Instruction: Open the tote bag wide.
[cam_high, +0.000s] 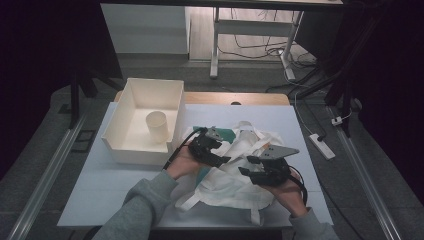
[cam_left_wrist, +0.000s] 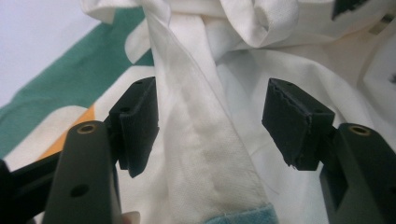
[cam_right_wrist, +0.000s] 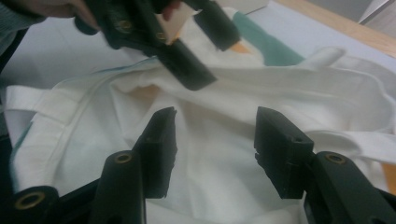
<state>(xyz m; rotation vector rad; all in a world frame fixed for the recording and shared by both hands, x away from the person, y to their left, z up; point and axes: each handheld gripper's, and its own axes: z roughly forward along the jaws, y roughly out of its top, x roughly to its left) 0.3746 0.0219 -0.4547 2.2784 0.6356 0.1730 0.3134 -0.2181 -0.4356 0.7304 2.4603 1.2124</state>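
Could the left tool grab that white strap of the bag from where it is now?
Probably yes. The left tool has its jaws open with the white strap running up between them, nothing lying over it. The pads aren't pressing yet, so closing should catch it.

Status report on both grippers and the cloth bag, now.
Left gripper open, jaws astride a strap. Right gripper open over the white cloth bag. Bag crumpled on table. Nothing in the way.

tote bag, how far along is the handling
Early. Done: little; the tote bag lies crumpled on the table. In hand: left gripper open astride a strap, right gripper open above the cloth. Left: gripping and whatever follows; tub holds just a cup.
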